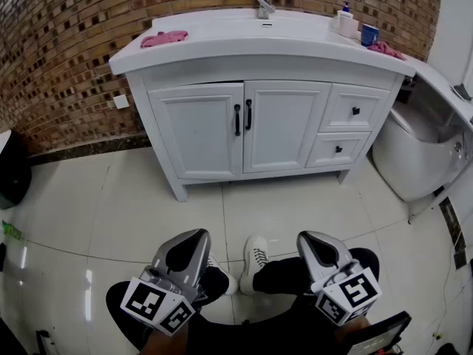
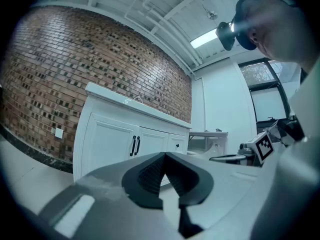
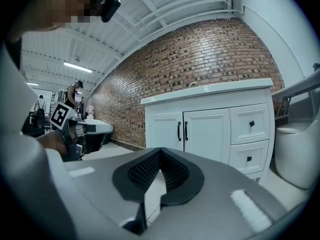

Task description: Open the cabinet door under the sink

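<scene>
Cabinet doors (image 1: 199,130) under the white sink counter (image 1: 222,46) face us from across the tiled floor (image 1: 111,198), well apart from both grippers. Their two black handles (image 1: 237,120) sit side by side at the centre seam. We hold the left gripper (image 1: 194,237) and right gripper (image 1: 310,239) low over our legs (image 1: 284,276), each with its jaws pressed together on nothing.

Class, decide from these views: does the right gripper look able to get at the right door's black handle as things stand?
Probably yes: only floor lies between the right gripper and the handle. It hangs well short, jaws together, so it must advance first.
</scene>
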